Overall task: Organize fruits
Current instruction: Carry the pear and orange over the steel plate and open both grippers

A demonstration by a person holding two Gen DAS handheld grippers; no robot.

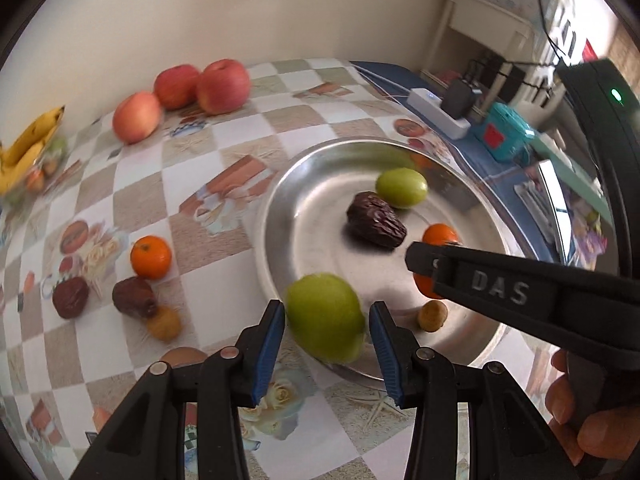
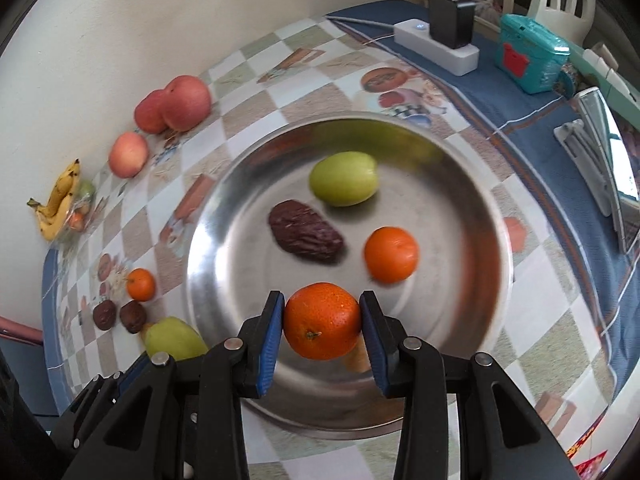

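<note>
A steel plate (image 1: 304, 208) (image 2: 224, 240) holds a green fruit (image 1: 401, 187) (image 2: 344, 178), a dark date (image 1: 376, 220) (image 2: 305, 232), an orange (image 2: 391, 255) and a small brown fruit (image 1: 432, 316). My left gripper (image 1: 327, 322) is shut on a green fruit (image 1: 325, 322) over the plate's near rim. My right gripper (image 2: 322, 322) is shut on an orange (image 2: 322, 321) above the plate; its arm crosses the left wrist view (image 1: 520, 292). On the cloth at the left lie an orange (image 1: 151, 257), two dates (image 1: 134, 297) and a small brown fruit (image 1: 163, 323).
Three apples (image 1: 222, 86) (image 2: 186, 102) and bananas (image 1: 28, 144) (image 2: 60, 200) lie along the wall. A white power strip (image 2: 436, 46) with a black charger and a teal box (image 2: 532, 58) stand at the back right on blue cloth.
</note>
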